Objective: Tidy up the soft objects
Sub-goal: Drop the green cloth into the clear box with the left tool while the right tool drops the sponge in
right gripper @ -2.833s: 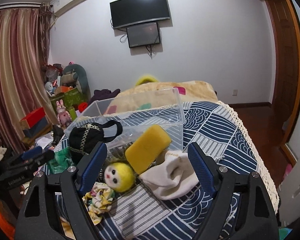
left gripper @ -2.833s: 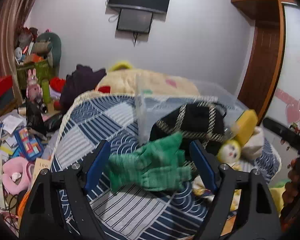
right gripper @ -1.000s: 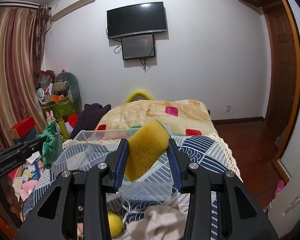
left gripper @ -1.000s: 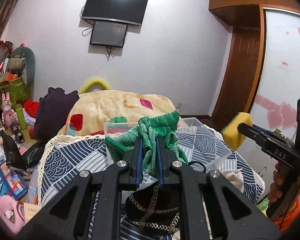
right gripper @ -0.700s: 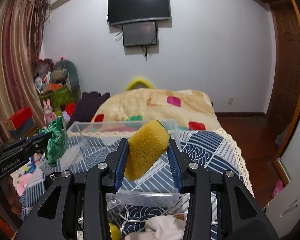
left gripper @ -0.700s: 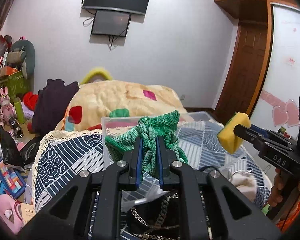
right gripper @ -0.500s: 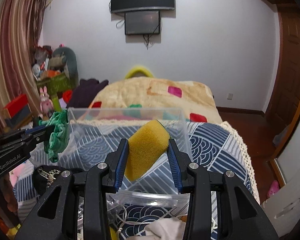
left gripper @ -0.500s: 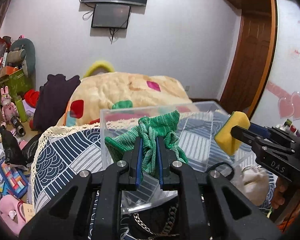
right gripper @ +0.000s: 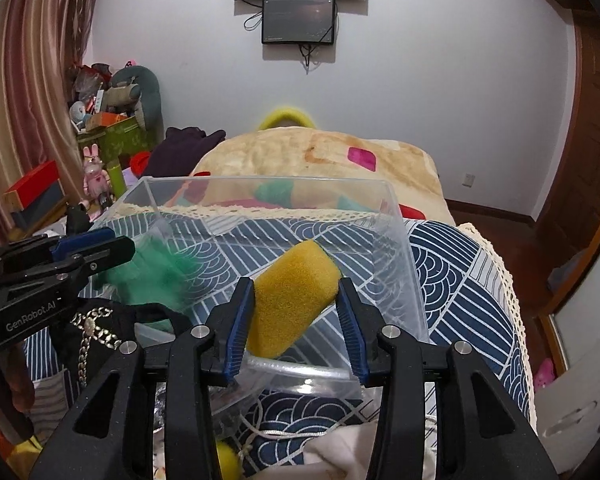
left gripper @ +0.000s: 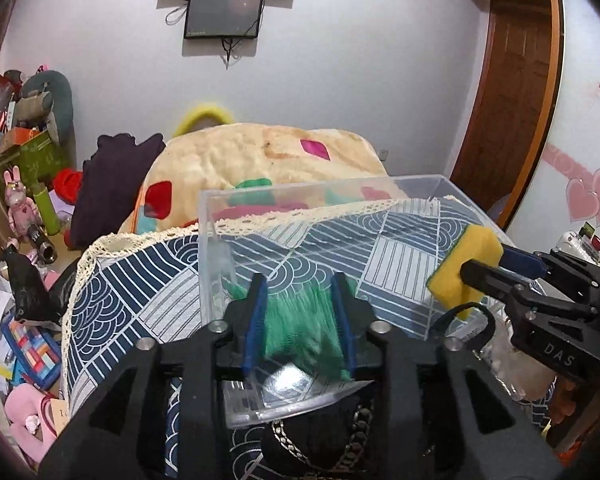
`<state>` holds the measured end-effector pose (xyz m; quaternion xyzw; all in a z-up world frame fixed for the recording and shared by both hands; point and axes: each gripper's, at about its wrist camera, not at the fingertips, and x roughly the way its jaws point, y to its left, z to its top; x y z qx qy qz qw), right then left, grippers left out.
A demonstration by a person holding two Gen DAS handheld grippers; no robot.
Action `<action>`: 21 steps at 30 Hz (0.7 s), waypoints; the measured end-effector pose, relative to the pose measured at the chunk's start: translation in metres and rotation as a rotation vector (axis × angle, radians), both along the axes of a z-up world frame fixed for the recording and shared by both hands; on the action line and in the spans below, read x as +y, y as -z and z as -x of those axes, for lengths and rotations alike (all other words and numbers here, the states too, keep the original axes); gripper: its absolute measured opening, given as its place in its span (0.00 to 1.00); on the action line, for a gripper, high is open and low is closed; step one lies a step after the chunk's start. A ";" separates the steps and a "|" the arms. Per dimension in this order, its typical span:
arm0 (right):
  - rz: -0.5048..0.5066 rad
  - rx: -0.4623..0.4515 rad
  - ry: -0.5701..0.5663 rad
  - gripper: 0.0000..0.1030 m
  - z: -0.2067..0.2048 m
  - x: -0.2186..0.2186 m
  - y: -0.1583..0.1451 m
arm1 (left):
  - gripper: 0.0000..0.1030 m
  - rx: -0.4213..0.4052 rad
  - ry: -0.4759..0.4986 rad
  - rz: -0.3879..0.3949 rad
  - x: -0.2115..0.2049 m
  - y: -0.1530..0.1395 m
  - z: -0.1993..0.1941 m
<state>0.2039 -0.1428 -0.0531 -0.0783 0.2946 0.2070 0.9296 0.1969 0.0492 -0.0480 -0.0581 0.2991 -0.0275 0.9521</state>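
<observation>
Both tongs are held over the open mouth of the clear plastic box (right gripper: 396,248), which stands on the bed's blue patterned coverlet (right gripper: 460,264).

The left tongs (left gripper: 298,320) have just been opening. Their blue pads are spread, and the green knitted glove (left gripper: 300,324) is seen as a blurred smear between them, apparently slipping down toward the box floor. It is judged to be no longer pinched, though the blur leaves some doubt. In the right wrist view the same glove (right gripper: 156,268) is seen below the left tongs (right gripper: 96,248), inside the box's left end.

The right tongs (right gripper: 296,312) have also just been opening, but only a little. The yellow sponge (right gripper: 296,296) lies between the pads, its long axis tilted from lower left up to upper right. The left pad touches it, while a narrow gap shows at the right pad, so the pinch is judged to be released. From the left wrist view the sponge (left gripper: 464,264) is seen at the tip of the right tongs (left gripper: 480,264), above the box's right end.

The deciding relation is vertical: each soft thing lies straight above the box interior, inside the rim, so a drop is all that is called for. The sponge is nearer the right wall, the glove nearer the left.
</observation>
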 end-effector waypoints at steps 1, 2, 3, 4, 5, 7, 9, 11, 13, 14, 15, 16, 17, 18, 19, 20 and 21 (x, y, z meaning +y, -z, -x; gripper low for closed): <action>-0.003 0.002 -0.003 0.42 0.000 0.000 -0.001 | 0.44 -0.008 -0.001 -0.001 -0.001 -0.002 0.002; -0.007 0.001 -0.005 0.43 0.000 -0.001 -0.001 | 0.50 -0.021 0.000 -0.001 -0.001 -0.005 0.005; -0.011 -0.002 -0.006 0.46 0.002 -0.001 -0.003 | 0.52 -0.029 0.002 0.001 -0.001 -0.007 0.006; -0.015 -0.008 -0.007 0.48 0.003 -0.002 -0.005 | 0.54 -0.039 0.003 -0.001 -0.002 -0.009 0.009; -0.019 -0.015 -0.007 0.49 0.005 -0.003 -0.006 | 0.55 -0.050 0.005 -0.004 -0.003 -0.013 0.012; -0.028 -0.031 -0.006 0.54 0.008 -0.002 -0.011 | 0.58 -0.073 0.009 -0.014 -0.005 -0.020 0.018; -0.042 -0.053 -0.005 0.57 0.013 -0.006 -0.018 | 0.65 -0.100 0.006 -0.024 -0.007 -0.027 0.025; -0.052 -0.072 -0.006 0.61 0.017 -0.007 -0.023 | 0.74 -0.125 0.000 -0.033 -0.009 -0.033 0.032; -0.065 -0.097 -0.004 0.64 0.023 -0.010 -0.030 | 0.90 -0.152 -0.005 -0.039 -0.010 -0.038 0.041; -0.070 -0.108 -0.006 0.65 0.025 -0.012 -0.033 | 0.96 -0.165 -0.012 -0.038 -0.010 -0.040 0.045; -0.077 -0.121 -0.007 0.67 0.029 -0.014 -0.036 | 0.97 -0.181 -0.022 -0.033 -0.010 -0.042 0.050; -0.085 -0.133 -0.007 0.70 0.032 -0.016 -0.039 | 0.97 -0.189 -0.027 -0.029 -0.010 -0.043 0.054; -0.092 -0.144 -0.006 0.71 0.035 -0.018 -0.041 | 0.98 -0.195 -0.029 -0.028 -0.010 -0.044 0.058; -0.099 -0.155 -0.007 0.72 0.039 -0.020 -0.043 | 0.98 -0.199 -0.029 -0.031 -0.011 -0.044 0.062; -0.103 -0.164 -0.008 0.72 0.043 -0.022 -0.044 | 0.99 -0.203 -0.028 -0.035 -0.012 -0.044 0.065; -0.105 -0.172 -0.008 0.72 0.046 -0.023 -0.046 | 0.99 -0.206 -0.025 -0.040 -0.014 -0.043 0.069; -0.107 -0.179 -0.006 0.72 0.049 -0.026 -0.046 | 0.99 -0.207 -0.019 -0.045 -0.016 -0.042 0.073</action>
